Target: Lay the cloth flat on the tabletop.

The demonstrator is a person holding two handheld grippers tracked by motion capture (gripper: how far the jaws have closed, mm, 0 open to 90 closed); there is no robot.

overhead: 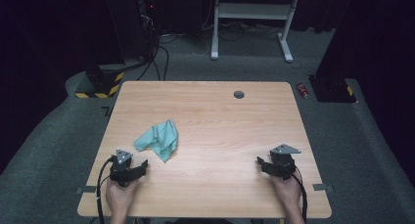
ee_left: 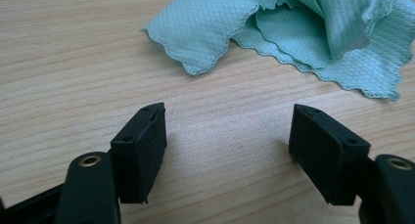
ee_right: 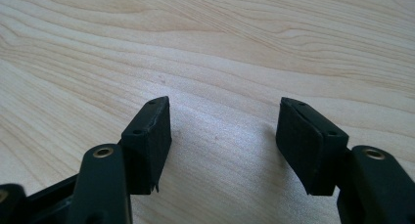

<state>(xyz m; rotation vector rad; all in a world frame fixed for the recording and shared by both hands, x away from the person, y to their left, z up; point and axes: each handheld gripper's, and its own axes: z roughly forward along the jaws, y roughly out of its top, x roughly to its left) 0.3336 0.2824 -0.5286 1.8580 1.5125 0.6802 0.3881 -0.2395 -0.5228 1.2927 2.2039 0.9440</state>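
Two grippers rest low on a wooden desk (overhead: 220,116), one held in each hand at the bottom of the frame. Left gripper (overhead: 138,169), at lower left, has its fingers wide apart with nothing between them. Just above and right of it lies a crumpled green cloth (overhead: 159,140). Right gripper (overhead: 262,164), at lower right, well apart from the cloth, likewise has its fingers spread wide over bare wood.

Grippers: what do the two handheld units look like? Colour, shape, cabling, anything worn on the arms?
Both the left gripper and the right gripper are black, each topped by a grey three-cornered plate, with a black cable trailing back along the forearm. The jaws are blocky black pads on arms with brass-coloured rivets. No sleeves are visible on the forearms.
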